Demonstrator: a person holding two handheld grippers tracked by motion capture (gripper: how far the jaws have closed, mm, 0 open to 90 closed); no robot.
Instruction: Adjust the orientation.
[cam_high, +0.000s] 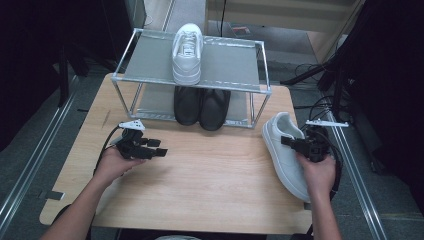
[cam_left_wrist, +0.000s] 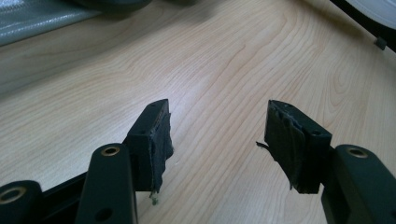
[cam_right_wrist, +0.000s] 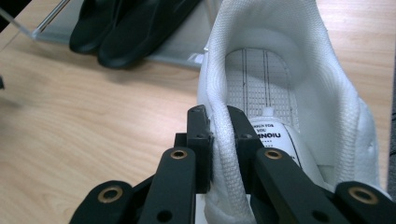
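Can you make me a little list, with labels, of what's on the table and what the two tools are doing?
table: light wood
rack: metal, two shelves
top shelf: one white sneaker
bottom shelf: pair of black shoes
right tool: pinching the collar of the other white sneaker
left tool: open, nothing between its jaws, above bare wood

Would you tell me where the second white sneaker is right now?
In the high view, the white sneaker lies at the table's right edge, its collar pinched by the right gripper.
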